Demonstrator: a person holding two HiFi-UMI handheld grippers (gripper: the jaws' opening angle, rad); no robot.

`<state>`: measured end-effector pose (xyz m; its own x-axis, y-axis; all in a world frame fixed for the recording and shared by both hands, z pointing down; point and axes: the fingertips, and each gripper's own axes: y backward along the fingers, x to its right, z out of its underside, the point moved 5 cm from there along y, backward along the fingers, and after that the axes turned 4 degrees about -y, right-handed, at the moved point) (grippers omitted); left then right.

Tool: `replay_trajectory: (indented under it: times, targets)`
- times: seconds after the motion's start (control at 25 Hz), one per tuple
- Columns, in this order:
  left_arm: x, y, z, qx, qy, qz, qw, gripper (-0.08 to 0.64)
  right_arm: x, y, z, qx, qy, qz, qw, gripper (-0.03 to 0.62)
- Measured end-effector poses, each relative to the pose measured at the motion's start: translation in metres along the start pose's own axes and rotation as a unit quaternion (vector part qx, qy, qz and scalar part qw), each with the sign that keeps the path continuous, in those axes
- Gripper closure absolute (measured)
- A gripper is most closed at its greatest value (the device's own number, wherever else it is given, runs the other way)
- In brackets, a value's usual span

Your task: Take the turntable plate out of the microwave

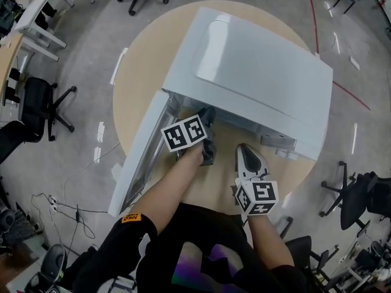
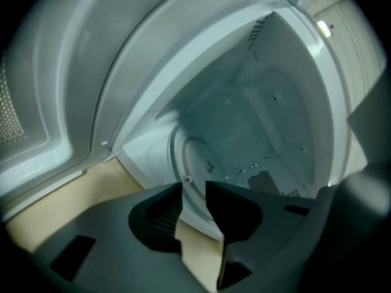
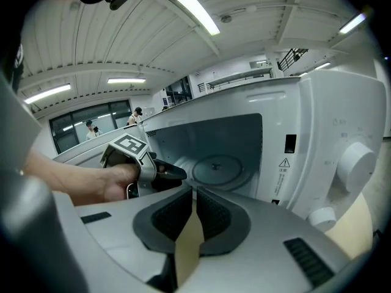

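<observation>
The white microwave (image 1: 256, 72) stands on a round wooden table (image 1: 137, 66) with its door (image 1: 143, 151) swung open to the left. Inside lies the round glass turntable plate (image 2: 195, 157), also visible in the right gripper view (image 3: 217, 166). My left gripper (image 2: 194, 188) is open at the mouth of the cavity, its jaws a little apart just in front of the plate's near rim, nothing between them. In the head view it (image 1: 208, 116) reaches into the opening. My right gripper (image 3: 193, 191) is shut and empty, hanging back over the table before the microwave (image 1: 244, 150).
The microwave's control panel with two knobs (image 3: 354, 163) is to the right of the cavity. Office chairs (image 1: 36, 108) (image 1: 360, 197) stand on the floor around the table. Cables (image 1: 67, 209) lie on the floor at the left. Two people (image 3: 137, 116) stand far off.
</observation>
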<state>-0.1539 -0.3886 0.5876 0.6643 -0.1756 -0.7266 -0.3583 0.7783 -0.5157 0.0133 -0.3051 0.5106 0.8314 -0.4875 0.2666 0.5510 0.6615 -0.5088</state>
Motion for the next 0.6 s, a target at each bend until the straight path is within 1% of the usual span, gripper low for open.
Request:
replay_trajectory:
  times: [0.28, 0.44, 0.52, 0.6]
  targets:
    - [-0.008, -0.004, -0.006, 0.014, 0.032, 0.000, 0.9994, 0.413, 0.003, -0.011, 0.000, -0.001, -0.003, -0.004, 1.000, 0.575]
    - [-0.012, -0.005, -0.009, 0.032, 0.068, 0.006, 0.9972, 0.413, 0.006, -0.017, 0.003, -0.003, -0.008, -0.007, 1.000, 0.575]
    - [-0.014, -0.005, -0.009, 0.035, 0.080, 0.005, 0.9962, 0.413, 0.006, -0.020, 0.004, -0.004, -0.014, -0.010, 1.000, 0.575]
    - [-0.015, -0.004, -0.009, 0.034, 0.081, 0.004, 0.9961, 0.413, 0.007, -0.024, 0.005, -0.006, -0.031, -0.017, 0.999, 0.575]
